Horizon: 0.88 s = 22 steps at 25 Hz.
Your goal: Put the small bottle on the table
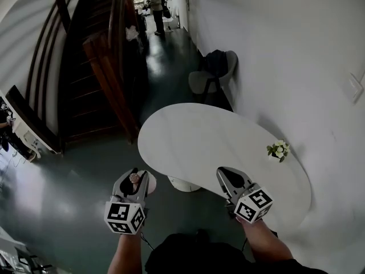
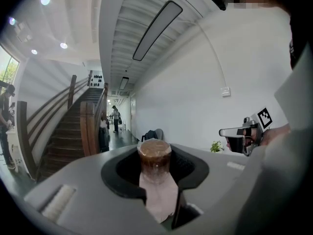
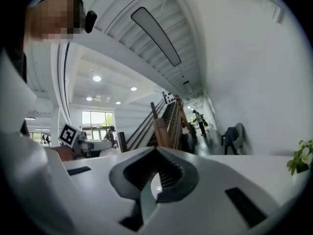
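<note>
The small bottle (image 2: 154,156), pale pink with a brown cap, stands upright between the jaws of my left gripper (image 2: 155,180), which is shut on it. In the head view, the left gripper (image 1: 133,182) holds the bottle (image 1: 134,177) over the floor, just left of the white oval table (image 1: 199,138). My right gripper (image 1: 230,177) hovers over the table's near edge. In the right gripper view, the right gripper (image 3: 155,182) has its jaws together with nothing between them.
A small potted plant (image 1: 278,149) stands at the table's right rim by the white wall. A grey chair (image 1: 212,76) with dark cloth sits beyond the table. A wooden staircase (image 1: 94,56) rises on the left. A person (image 1: 155,7) stands far down the hall.
</note>
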Tool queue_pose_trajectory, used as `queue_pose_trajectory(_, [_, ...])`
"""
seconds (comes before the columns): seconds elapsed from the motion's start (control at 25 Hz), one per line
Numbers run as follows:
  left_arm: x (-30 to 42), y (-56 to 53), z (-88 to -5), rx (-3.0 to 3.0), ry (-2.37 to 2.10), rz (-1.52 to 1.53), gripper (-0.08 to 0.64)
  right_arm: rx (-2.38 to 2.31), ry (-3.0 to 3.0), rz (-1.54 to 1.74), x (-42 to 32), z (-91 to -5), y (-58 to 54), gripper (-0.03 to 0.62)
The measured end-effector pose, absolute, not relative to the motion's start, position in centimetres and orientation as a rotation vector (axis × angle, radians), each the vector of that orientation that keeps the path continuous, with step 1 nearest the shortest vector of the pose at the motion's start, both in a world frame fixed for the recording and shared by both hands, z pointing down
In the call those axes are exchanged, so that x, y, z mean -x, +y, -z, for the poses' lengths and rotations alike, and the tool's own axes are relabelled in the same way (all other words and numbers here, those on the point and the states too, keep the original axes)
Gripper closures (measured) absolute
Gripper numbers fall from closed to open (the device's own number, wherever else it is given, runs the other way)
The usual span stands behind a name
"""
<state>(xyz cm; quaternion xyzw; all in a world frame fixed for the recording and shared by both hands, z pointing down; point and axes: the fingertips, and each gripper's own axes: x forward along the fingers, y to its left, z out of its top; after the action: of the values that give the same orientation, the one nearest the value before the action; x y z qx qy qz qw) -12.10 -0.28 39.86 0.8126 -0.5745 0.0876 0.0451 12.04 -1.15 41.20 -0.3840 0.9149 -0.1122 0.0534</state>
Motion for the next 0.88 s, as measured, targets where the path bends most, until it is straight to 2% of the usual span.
queue_pose_trajectory(0.4, [12.2,-7.1,-41.3,-2.491,-1.701,-0.248,0.422,1.212,2.79,0.348,-12.0,-41.7,-7.0,0.581])
queue_pose_trajectory(0.88, [16.2,-20.5,-43.4,-2.577,-1.56,-0.258,0.422,1.305,2.842,0.362,-5.7,-43.2,-18.8,0.581])
